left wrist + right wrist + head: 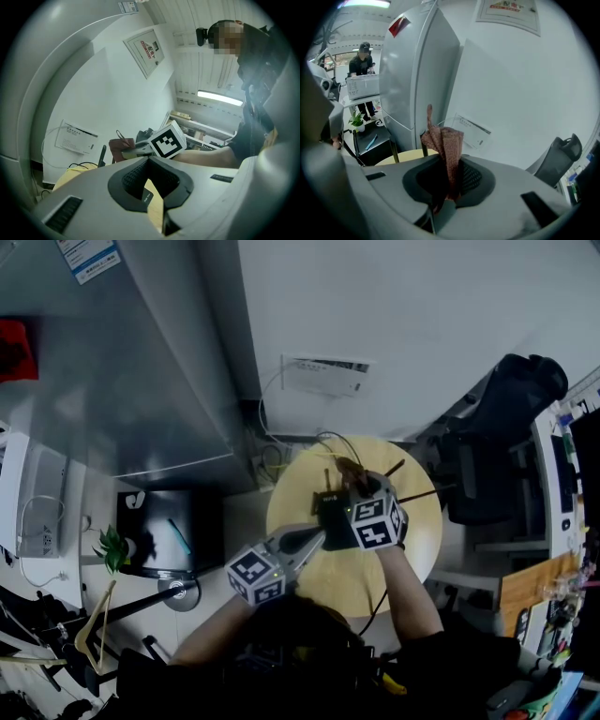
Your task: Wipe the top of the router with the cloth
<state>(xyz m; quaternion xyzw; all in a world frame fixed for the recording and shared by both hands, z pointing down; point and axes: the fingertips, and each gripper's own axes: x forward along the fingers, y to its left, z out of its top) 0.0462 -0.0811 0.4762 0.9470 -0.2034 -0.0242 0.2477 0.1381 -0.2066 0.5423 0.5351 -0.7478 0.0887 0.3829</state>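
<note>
Your right gripper is pinching the bunched reddish cloth over the far side of the router, mid-surface, apparently poised to wipe, while your left gripper, pressed together on nothing, waits just beside the router.

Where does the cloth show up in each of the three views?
Head view: cloth just above centre, at the right gripper's tip.
Left gripper view: cloth left of centre, beside the marker cube.
Right gripper view: cloth at centre, pinched between the fingers.
Shared landmark: white wall box.
</note>
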